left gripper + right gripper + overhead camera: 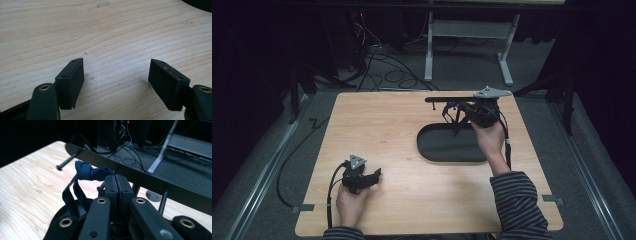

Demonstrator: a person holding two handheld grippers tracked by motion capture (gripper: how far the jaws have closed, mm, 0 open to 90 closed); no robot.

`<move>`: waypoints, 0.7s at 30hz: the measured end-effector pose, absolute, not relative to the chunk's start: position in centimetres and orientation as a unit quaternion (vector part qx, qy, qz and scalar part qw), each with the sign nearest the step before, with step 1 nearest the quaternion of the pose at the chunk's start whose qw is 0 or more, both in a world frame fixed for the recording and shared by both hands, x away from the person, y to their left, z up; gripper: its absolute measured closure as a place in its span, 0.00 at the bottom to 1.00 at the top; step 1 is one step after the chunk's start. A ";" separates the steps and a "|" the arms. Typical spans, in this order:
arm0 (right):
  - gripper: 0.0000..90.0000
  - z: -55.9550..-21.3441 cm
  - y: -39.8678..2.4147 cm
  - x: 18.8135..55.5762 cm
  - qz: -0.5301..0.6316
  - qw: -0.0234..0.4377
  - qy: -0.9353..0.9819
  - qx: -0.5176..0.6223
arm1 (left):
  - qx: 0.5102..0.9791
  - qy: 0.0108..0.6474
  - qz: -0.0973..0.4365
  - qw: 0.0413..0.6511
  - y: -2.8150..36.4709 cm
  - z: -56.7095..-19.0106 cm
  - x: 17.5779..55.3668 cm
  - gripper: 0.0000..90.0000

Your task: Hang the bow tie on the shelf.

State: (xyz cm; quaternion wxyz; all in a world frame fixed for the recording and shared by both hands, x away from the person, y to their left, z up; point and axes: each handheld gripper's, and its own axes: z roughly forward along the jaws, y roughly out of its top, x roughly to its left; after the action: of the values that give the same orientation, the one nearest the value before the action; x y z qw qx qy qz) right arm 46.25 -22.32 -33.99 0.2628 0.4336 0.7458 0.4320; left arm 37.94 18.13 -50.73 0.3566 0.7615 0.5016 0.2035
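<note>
Dark blue strap going up to the rack at the table's far edge.

Near the front-left corner the left gripper rests low over bare wood, jaws wide apart and empty. Farther back, past the black oval tray, the right gripper has its 2 jaws pressed together on a knotted blue strap — its loops hang beside the black rack bar near the far-right corner. Likely step: hooking a loop over a peg — best done slowly, grip firm, loop lifted clear first.
</note>
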 end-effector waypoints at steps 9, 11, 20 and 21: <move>1.00 -34.9 -22.1 47.5 0.422 0.263 0.744 0.447 | 0.762 0.501 0.204 0.356 18.1 -50.7 37.9 0.33; 1.00 -35.0 -22.0 47.6 0.422 0.262 0.743 0.449 | 0.762 0.501 0.205 0.355 18.1 -50.7 37.9 0.33; 0.99 -34.7 -22.2 47.8 0.428 0.274 0.733 0.452 | 0.761 0.501 0.207 0.355 18.0 -50.8 37.9 0.33; 0.98 -34.8 -22.2 47.9 0.426 0.271 0.734 0.454 | 0.761 0.501 0.207 0.356 18.0 -50.8 37.9 0.33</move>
State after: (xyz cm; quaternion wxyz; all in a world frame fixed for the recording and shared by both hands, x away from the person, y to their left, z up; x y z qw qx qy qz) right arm 47.90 -22.21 -34.79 0.2711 0.4543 0.7341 0.4257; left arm 37.93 18.05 -50.76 0.3556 0.7613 0.5013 0.2066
